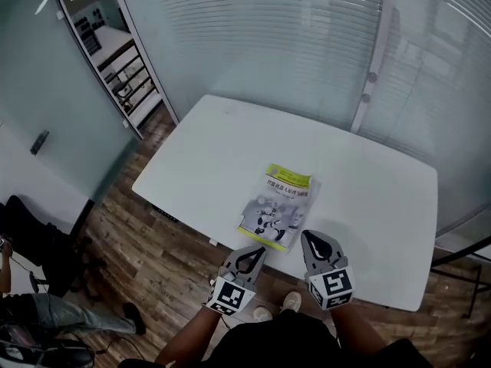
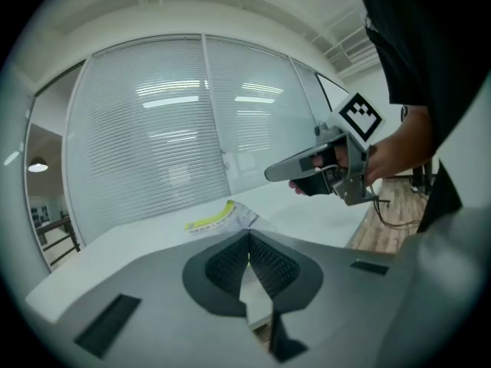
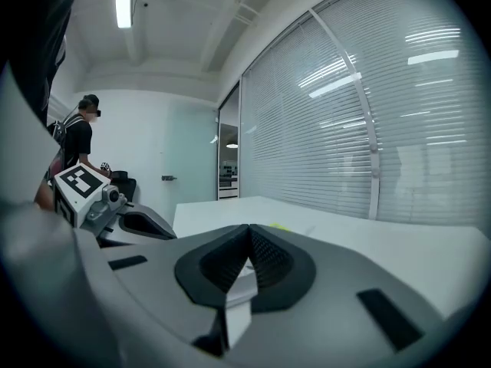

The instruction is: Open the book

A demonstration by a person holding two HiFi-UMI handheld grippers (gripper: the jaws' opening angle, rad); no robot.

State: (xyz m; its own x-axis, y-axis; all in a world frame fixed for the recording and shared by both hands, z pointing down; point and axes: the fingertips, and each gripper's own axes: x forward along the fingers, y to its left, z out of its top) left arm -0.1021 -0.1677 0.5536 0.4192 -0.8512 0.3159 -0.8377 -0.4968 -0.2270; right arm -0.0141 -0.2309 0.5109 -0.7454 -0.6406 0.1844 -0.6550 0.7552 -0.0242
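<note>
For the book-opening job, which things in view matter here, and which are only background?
Job: closed book; left gripper and right gripper, both shut and empty; white table the book lies on.
Background: bystander; shelving behind glass; window blinds.

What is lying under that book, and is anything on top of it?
The book lies closed and flat on the white table, and nothing rests on its cover. Only bare tabletop shows around it. Anything directly beneath is covered by the book itself.

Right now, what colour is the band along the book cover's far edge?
Yellow-green on the book; head view shows it best.
</note>
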